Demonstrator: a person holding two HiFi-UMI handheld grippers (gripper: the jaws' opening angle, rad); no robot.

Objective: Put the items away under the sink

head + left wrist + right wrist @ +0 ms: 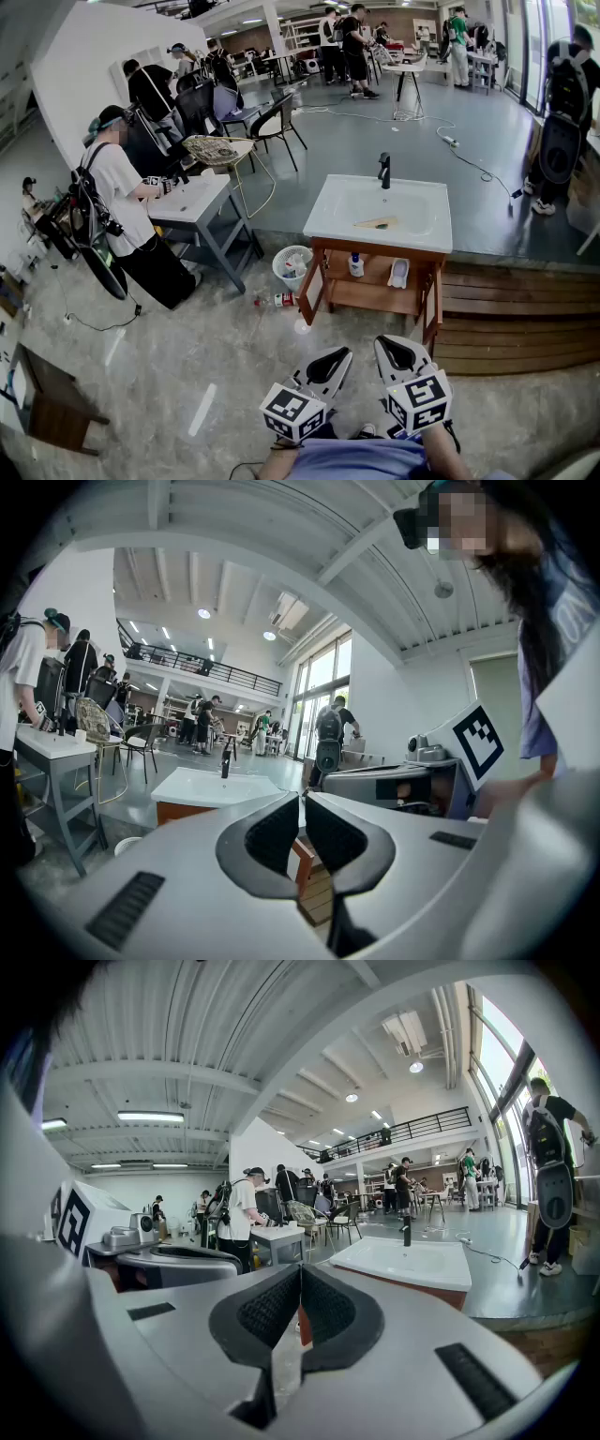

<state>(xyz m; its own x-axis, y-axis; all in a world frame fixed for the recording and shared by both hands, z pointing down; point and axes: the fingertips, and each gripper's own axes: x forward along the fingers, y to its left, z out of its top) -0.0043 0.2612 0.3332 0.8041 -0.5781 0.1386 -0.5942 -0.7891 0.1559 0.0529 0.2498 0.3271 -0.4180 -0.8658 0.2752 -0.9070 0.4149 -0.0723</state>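
Both grippers are empty, with ribbed black pads; the left gripper's [333, 361] jaws stand a thin slit apart, the right gripper's [396, 354] touch at the tips; ahead, a glossy white rectangular sink [419, 230] on a wooden cabinet [375, 296]; a white, blue-capped bottle [356, 265] stands on its shelf; a can [281, 300], label unreadable, lies on the speckled floor [187, 356].

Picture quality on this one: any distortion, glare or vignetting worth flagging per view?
Head view: strong fisheye bend, even light, sink sharp. Left gripper view: windows bright, no harsh glare. Right gripper view: dark vignette at the edges, ceiling lines curved.
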